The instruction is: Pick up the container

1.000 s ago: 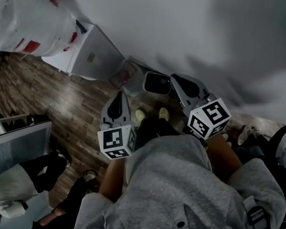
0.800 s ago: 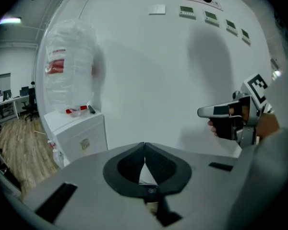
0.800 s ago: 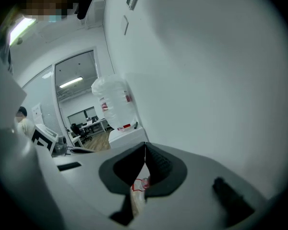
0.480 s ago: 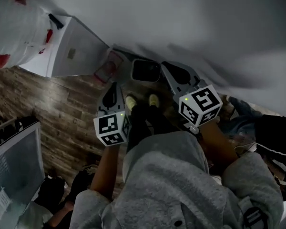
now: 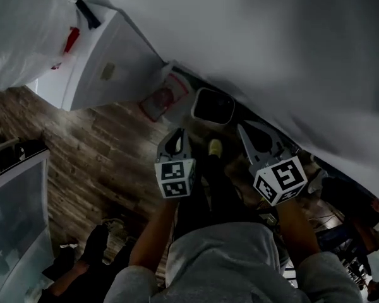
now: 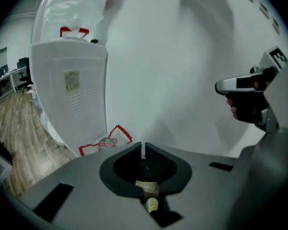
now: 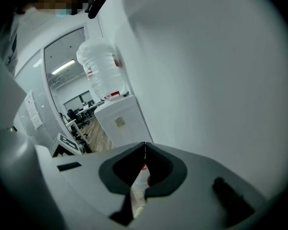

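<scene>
Beyond and between your left hand-held gripper (image 5: 177,133) and right hand-held gripper (image 5: 243,128), both pressed together and empty, lies the container (image 5: 213,106); print unreadable.

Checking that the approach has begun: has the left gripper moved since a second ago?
Yes. The left gripper has sunk toward the floor: it looks smaller in the head view and stands closer to the dark container.
</scene>
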`<state>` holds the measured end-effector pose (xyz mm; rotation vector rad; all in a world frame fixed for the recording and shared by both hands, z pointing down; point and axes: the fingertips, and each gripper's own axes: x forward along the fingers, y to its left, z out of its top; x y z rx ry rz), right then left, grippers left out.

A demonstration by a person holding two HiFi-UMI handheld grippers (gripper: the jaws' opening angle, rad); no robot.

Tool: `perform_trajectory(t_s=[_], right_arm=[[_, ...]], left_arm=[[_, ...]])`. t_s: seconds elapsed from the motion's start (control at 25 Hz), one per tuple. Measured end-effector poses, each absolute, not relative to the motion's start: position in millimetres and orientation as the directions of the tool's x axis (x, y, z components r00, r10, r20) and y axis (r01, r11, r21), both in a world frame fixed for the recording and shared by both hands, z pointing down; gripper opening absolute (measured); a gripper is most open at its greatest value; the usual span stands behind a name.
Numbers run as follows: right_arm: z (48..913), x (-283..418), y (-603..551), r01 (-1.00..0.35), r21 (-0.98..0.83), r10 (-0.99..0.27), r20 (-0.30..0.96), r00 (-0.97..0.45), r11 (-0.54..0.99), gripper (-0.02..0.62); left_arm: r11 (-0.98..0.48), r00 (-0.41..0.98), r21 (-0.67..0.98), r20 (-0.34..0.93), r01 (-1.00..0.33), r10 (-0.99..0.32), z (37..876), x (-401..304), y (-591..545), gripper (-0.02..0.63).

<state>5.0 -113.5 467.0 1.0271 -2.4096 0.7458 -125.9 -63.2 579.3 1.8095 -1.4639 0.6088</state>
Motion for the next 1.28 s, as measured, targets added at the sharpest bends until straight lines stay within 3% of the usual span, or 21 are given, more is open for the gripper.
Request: perform_trajectory(t_s=[0.2,0.28,0.36,0.72,1.0,1.28], right_arm=[[537.0,-1.9,-118.6,-0.749,-0.334,-0.484,0.599,-0.637,0.573,0.025],[563.4,-3.0,-118.6,-0.743,-0.320,-0.469,0.614,-0.635,0.588,0.025],[585.5,-3.2,-117.3,-0.737,-0.313,-0.454,0.626,-0.634,0.599,0.025],[675.2,-10.7,-102.2,-0.700,-0.398,-0.374,0.634,-0.677,0.593,0.025],[750.5,-8.9,-81.2,-0.682,-0.412,-0.356,0.626,-0.693,0.603,0.025],[788.5,-8.9,-75.6,-0.662,-0.482,-0.340,0.595,-0.728,0.573,0.025]], left_arm=[[-0.068,0.271,0.285,0.772,-0.956,-0.575,664.5,-118.8,-62.0,0.019],[-0.066,0.286,0.301,0.784,-0.951,-0.551,697.1,-113.6,-61.4,0.107],[-0.068,0.296,0.307,0.798,-0.949,-0.525,727.1,-108.8,-59.0,0.140],[0.013,0.287,0.326,0.848,-0.945,-0.445,859.5,-90.1,-40.1,0.167],[0.105,0.256,0.337,0.853,-0.936,-0.456,957.4,-92.6,-48.7,0.189],[0.066,0.300,0.364,0.846,-0.929,-0.441,1010.3,-82.8,-54.3,0.206]])
